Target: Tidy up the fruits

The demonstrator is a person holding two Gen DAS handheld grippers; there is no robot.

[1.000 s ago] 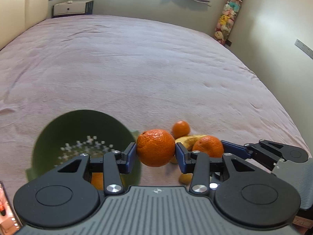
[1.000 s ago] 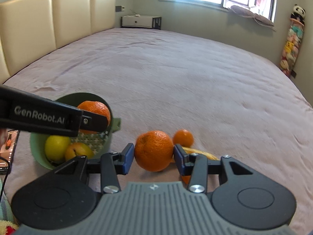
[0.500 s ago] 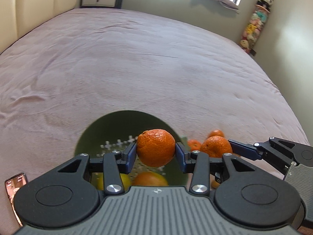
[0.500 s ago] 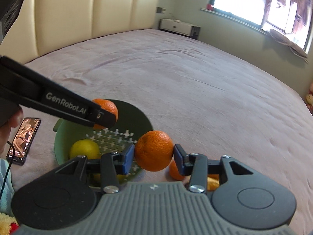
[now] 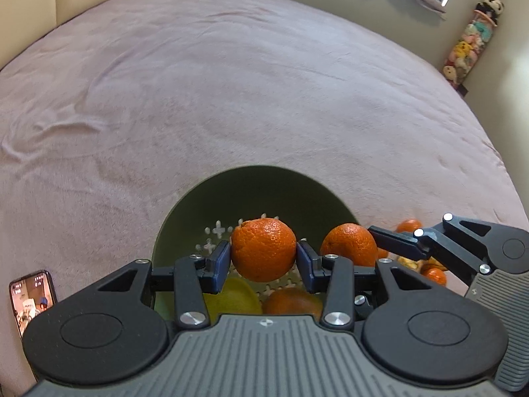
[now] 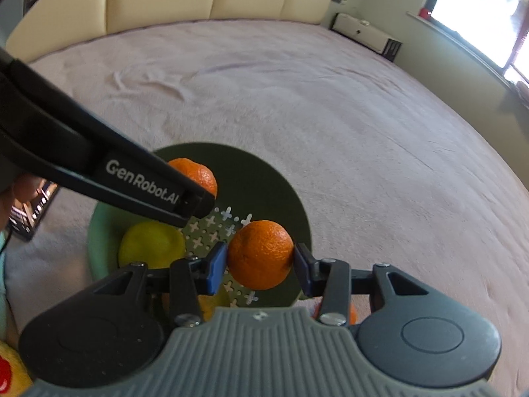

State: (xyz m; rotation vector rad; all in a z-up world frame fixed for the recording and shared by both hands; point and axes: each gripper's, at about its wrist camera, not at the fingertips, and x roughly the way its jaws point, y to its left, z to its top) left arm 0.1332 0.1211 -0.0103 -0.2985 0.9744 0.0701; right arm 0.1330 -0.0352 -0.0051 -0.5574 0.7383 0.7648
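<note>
Both grippers over the green colander [image 5: 264,192] on the bed: left gripper [image 5: 263,258] fingers clamp one orange [image 5: 263,248], right gripper [image 6: 260,263] fingers clamp another orange [image 6: 260,254]. Only left view shows loose fruit [image 5: 429,271] beside colander; only right view shows lemon [image 6: 150,244] clearly.

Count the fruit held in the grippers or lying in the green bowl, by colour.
Held oranges: 2
Orange fruit in the bowl: 1
Yellow fruit: 1
Total: 4
</note>
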